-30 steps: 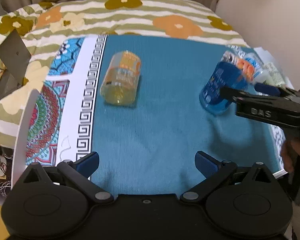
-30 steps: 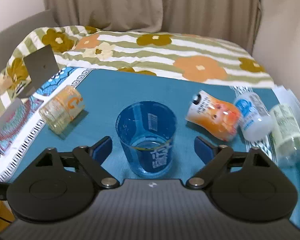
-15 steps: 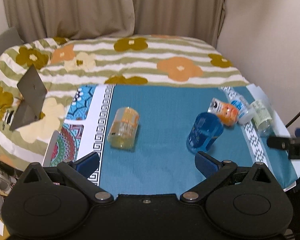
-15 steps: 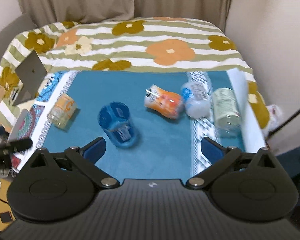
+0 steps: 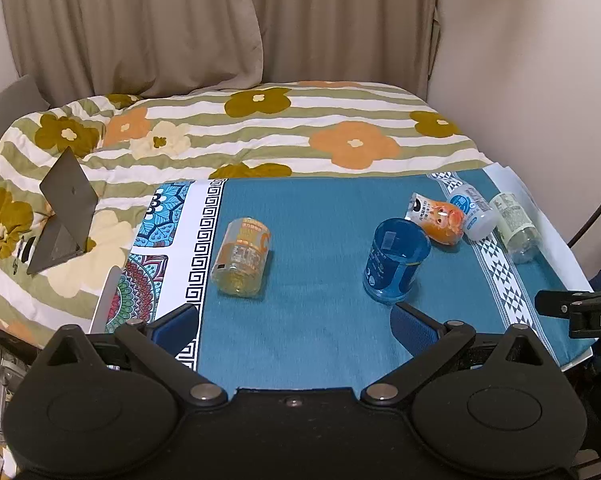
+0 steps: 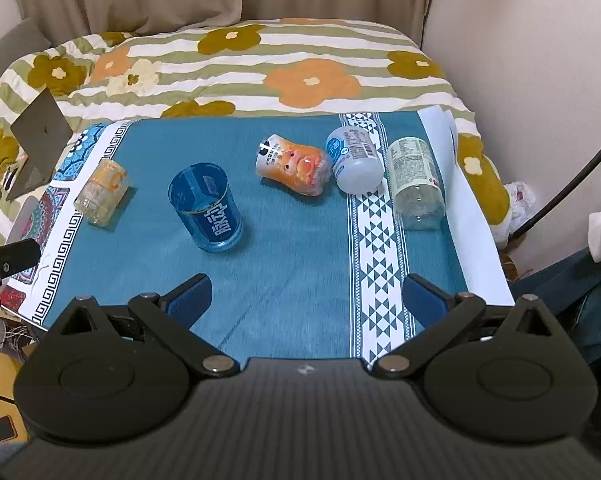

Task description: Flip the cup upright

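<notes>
A clear blue cup [image 5: 396, 261] stands upright on the teal cloth, mouth up; it also shows in the right wrist view [image 6: 206, 212]. A clear yellow-orange cup [image 5: 242, 256] lies on its side to its left, also in the right wrist view [image 6: 102, 192]. My left gripper [image 5: 296, 330] is open and empty, held back near the table's front edge. My right gripper [image 6: 306, 300] is open and empty, also pulled back from the cups. The right gripper's tip [image 5: 572, 308] shows at the right edge of the left wrist view.
An orange cup [image 6: 294, 166], a white-blue bottle [image 6: 354, 160] and a clear bottle [image 6: 416, 176] lie on their sides at the right of the cloth. A grey folded stand [image 5: 62, 216] sits on the flowered bedspread to the left. A wall rises on the right.
Both grippers have drawn back and up from the table. The right gripper, open around the blue cup a second ago, is now well clear of it. The blue cup stays upright.
</notes>
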